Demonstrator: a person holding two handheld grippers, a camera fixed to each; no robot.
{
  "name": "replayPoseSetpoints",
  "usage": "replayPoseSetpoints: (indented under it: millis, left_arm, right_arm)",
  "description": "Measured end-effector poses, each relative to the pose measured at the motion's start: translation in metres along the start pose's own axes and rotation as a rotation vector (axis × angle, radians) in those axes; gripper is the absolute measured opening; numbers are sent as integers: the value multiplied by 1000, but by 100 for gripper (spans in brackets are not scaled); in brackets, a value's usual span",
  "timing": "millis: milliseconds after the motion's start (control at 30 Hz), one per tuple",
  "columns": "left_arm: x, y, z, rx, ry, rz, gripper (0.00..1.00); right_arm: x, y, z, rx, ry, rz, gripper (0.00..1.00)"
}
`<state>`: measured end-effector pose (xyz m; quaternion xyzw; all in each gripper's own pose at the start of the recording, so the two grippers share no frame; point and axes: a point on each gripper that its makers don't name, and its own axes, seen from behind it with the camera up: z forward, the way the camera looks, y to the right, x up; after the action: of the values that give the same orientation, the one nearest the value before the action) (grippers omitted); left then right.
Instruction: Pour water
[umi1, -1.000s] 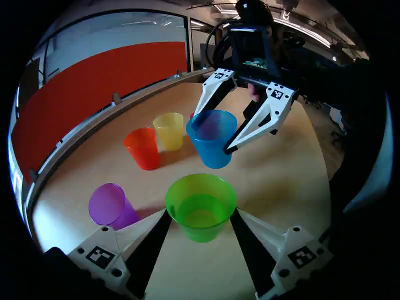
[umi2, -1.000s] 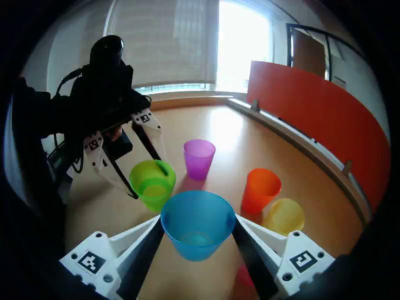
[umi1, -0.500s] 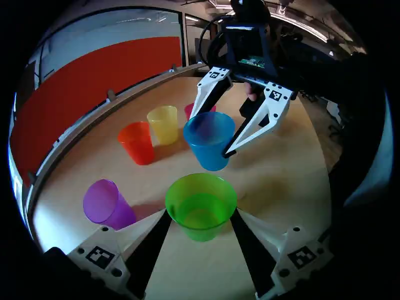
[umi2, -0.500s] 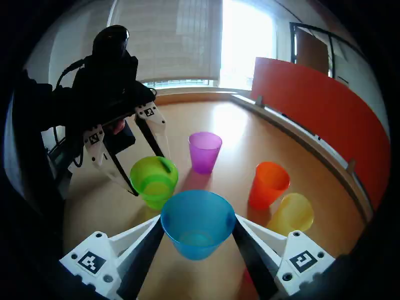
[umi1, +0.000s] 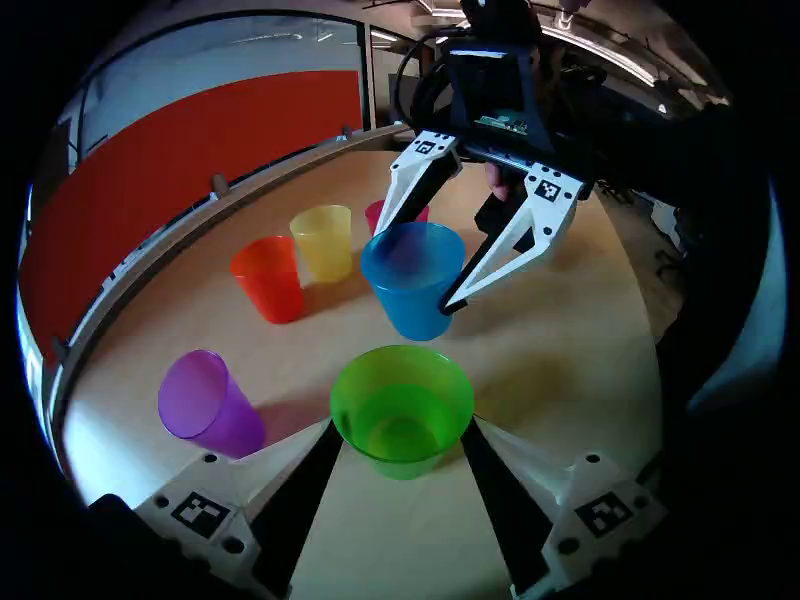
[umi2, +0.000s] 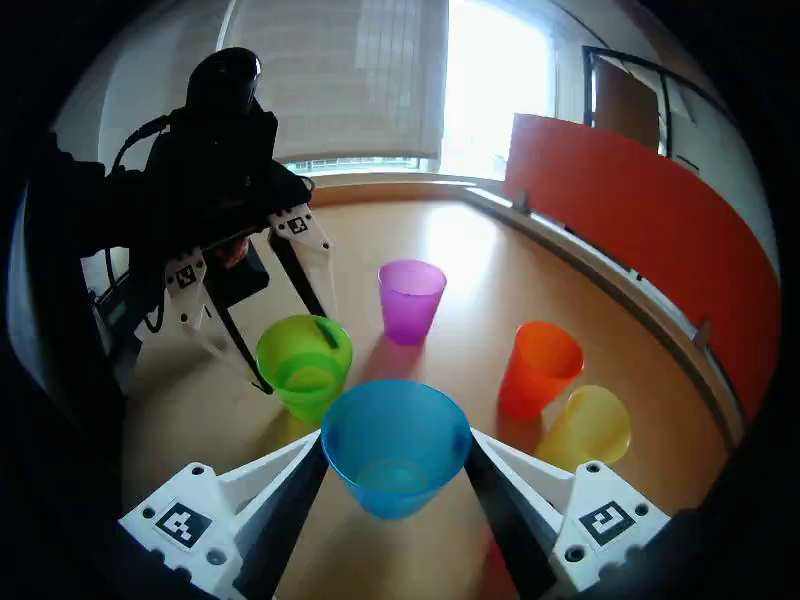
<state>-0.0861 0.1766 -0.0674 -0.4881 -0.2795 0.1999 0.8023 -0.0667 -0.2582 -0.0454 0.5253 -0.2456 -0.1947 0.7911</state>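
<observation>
Left claw clenched on green cup, right claw clenched on blue cup, both upright, purple cup, orange cup, yellow cup on desk.

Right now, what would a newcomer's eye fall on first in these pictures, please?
Two bright cups held face to face over the wooden table: a green cup in the left gripper and a blue cup in the right gripper. Beside them stand a purple cup, an orange cup and a yellow cup, before a red panel.
</observation>
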Motion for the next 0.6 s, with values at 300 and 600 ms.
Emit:
replayPoseSetpoints:
  millis: [300,600]
  left_arm:
    - [-4,0,-1,3,2,-8,83]
    - [-5,0,-2,5,5,-13,83]
  right_arm:
    - [-10,-2,4,0,-14,7,93]
    - [-16,-2,6,1,-23,15,93]
